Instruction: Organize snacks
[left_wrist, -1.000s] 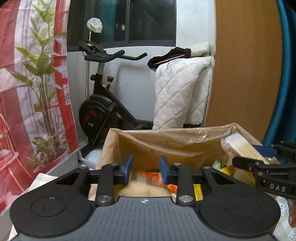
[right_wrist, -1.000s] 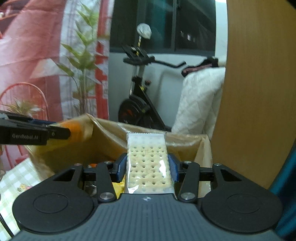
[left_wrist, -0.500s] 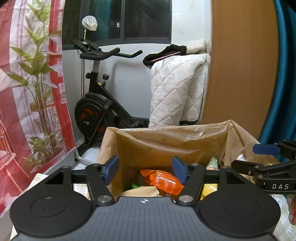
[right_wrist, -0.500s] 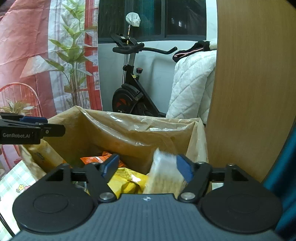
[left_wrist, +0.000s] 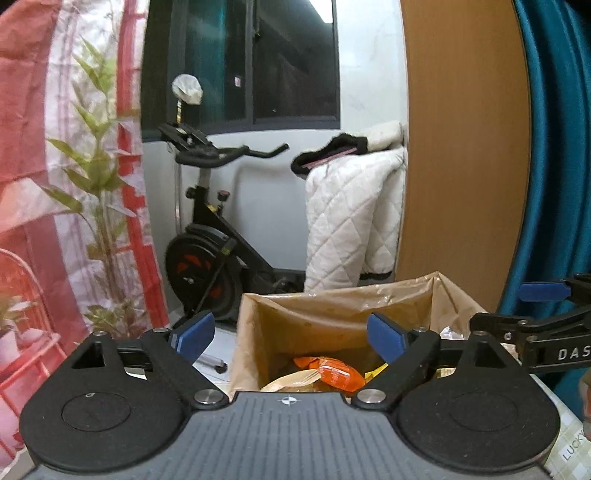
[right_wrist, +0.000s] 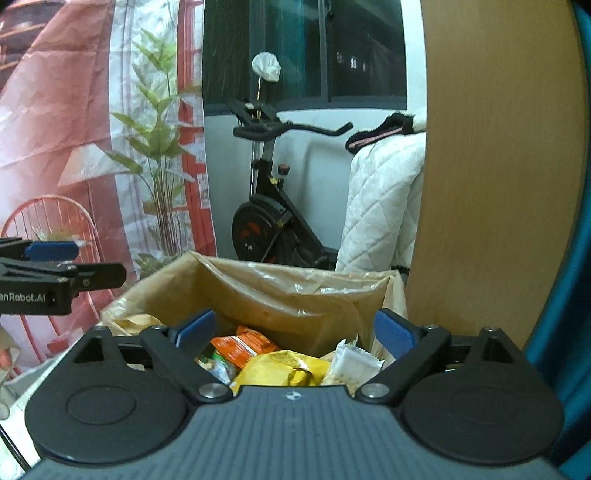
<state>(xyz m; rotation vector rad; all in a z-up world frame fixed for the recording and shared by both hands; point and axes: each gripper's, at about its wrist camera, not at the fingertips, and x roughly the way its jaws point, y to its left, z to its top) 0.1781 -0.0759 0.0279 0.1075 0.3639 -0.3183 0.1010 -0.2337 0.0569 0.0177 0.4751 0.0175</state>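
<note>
Bag (right_wrist: 258, 295) is seen as crinkly, glossy brown plastic; panel (right_wrist: 498, 166) as smooth wood; quilt (left_wrist: 351, 221) as matt cloth.

A home room — exercise bike (left_wrist: 218, 236); quilt (left_wrist: 351, 218); curtain (left_wrist: 554, 147).

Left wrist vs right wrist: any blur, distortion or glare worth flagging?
Left wrist: soft smear on the red curtain and window; fisheye bows the wooden panel. Right wrist: sharper; glare on the bag liner; snacks in shadow, yellow packet legible.
</note>
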